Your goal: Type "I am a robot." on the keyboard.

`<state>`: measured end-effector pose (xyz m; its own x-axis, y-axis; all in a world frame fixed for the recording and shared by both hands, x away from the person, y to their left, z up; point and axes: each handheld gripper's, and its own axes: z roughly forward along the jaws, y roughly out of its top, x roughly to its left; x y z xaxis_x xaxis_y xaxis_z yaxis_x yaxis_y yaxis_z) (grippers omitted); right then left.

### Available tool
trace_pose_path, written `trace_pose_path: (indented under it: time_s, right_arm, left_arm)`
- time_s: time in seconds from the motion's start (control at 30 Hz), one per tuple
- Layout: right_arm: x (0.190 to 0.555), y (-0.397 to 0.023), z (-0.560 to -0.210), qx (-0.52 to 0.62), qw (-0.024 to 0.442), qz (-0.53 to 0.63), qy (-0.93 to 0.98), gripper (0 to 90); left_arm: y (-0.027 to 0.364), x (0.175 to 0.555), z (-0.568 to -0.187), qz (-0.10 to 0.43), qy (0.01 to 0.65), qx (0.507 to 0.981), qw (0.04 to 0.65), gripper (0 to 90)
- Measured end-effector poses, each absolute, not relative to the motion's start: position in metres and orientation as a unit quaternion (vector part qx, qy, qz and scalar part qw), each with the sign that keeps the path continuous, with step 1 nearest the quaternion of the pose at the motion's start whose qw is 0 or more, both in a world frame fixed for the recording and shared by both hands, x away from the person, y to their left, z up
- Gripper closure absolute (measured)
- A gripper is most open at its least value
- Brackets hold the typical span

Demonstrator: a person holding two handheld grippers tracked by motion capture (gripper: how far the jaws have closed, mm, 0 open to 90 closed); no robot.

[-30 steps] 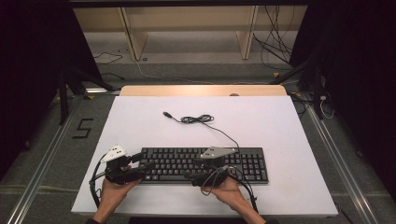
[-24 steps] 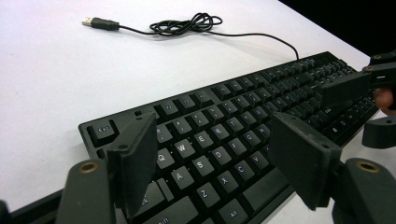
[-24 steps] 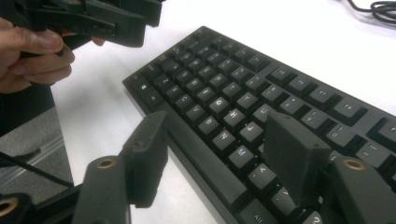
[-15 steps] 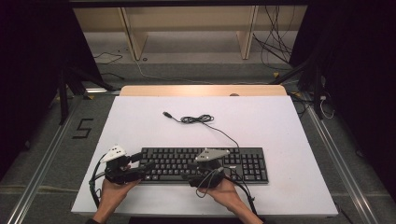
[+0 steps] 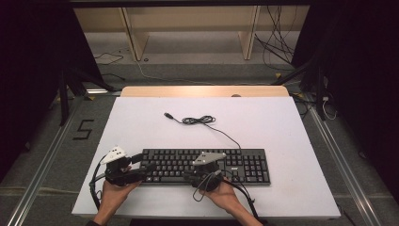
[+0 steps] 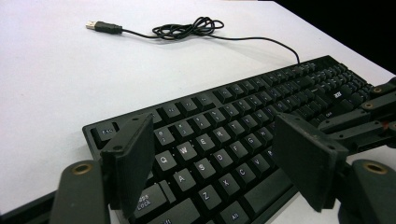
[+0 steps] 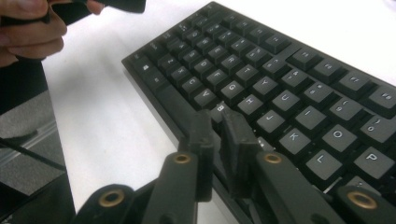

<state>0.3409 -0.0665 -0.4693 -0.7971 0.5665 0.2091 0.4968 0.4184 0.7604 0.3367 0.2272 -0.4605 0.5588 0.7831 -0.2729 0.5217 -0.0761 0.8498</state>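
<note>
- Keyboard (image 5: pixel 204 166): black, flat on the white table (image 5: pixel 282 132), near the front edge and square to it. Its cable (image 5: pixel 200 120) trails toward the far side in a loose tangle, and the plug (image 6: pixel 100 26) lies free on the table.
- Left gripper (image 5: pixel 141 162): at the keyboard's left end, jaws wide apart, straddling the corner keys; the pads press on nothing.
- Right gripper (image 7: pixel 219 140): over the front edge near the middle keys. Its jaws have just been closing and now stand almost together, with nothing between them.
- Change since a second ago: the right jaws went from spread to nearly shut; both hands barely shifted and the keyboard lies as before.
- Reading: narrowed jaws suit pressing a key better than lifting; no grip on the keyboard yet.
</note>
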Motion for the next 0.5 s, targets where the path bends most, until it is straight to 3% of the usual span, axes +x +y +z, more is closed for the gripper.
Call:
trace_pose_path:
  time_s: [0.5]
  right_arm:
    - [0.3444, -0.0588, -0.4795, 0.319, 0.046, 0.411, 0.853, 88.5]
  left_arm:
    - [0.2270, 0.3366, -0.4603, 0.130, 0.451, 0.722, 0.508, 29.5]
